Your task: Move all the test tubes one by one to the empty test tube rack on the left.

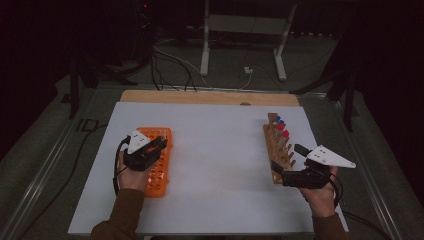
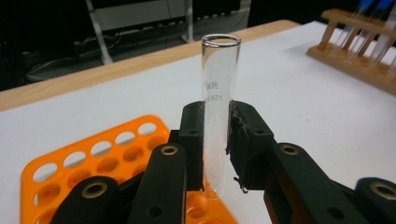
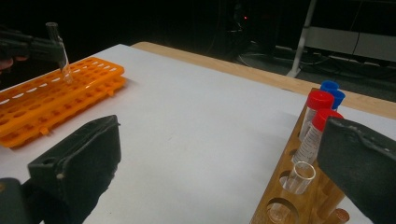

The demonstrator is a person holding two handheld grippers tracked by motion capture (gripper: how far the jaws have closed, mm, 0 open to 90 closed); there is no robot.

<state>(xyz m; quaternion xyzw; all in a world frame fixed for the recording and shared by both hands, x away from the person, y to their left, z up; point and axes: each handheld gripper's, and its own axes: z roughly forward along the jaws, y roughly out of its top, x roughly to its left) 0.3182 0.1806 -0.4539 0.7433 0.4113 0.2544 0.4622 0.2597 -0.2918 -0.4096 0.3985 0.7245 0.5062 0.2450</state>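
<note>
High view: white surface (image 1: 215,165) fills the centre, orange rack (image 1: 159,161) at lower left, wooden rack (image 1: 278,150) at right. The left hand-held gripper (image 1: 161,143) hangs over the orange rack, clamped on a clear glass tube (image 2: 218,112) that stands upright between its pads, open mouth up. The right hand-held gripper (image 1: 285,162) sits by the wooden rack, jaws wide apart, nothing in them, near an empty tube (image 3: 298,179) and the red-capped tubes (image 3: 318,109). My call: line the tube's rounded bottom over one hole, keep it vertical, lower gently, release only once seated.
</note>
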